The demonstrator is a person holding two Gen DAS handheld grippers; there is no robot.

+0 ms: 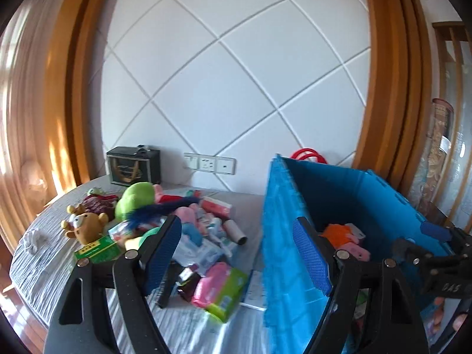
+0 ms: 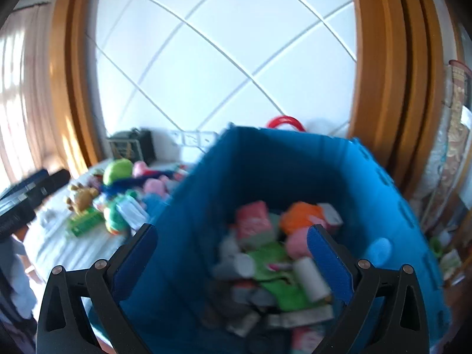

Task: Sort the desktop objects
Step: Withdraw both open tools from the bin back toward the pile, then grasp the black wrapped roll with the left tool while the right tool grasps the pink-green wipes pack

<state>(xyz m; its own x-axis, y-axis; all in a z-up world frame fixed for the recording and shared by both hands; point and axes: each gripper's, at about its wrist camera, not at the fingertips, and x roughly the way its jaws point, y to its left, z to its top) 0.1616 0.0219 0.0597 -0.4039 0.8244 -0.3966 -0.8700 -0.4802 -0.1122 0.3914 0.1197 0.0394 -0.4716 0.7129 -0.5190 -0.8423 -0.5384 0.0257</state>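
Note:
A pile of desktop objects lies on the grey-clothed table (image 1: 44, 265): a brown bear plush (image 1: 85, 224), a green plush (image 1: 135, 197), a green box (image 1: 97, 247), a pink and green pack (image 1: 221, 289). To its right stands a blue bin (image 1: 283, 221). My left gripper (image 1: 239, 253) is open and holds nothing; it hangs astride the bin's left wall, left finger over the pile. My right gripper (image 2: 233, 261) is open and holds nothing, above the blue bin (image 2: 265, 159). Inside lie an orange item (image 2: 298, 215), a pink pack (image 2: 253, 224) and a white roll (image 2: 312, 277). The right wrist view is blurred.
A black box (image 1: 132, 165) stands against the white wall at the table's back, beside wall sockets (image 1: 209, 163). A red handle (image 1: 308, 153) shows behind the bin. Wooden frames flank the wall. One of the right gripper's fingers (image 1: 433, 231) shows over the bin's right side.

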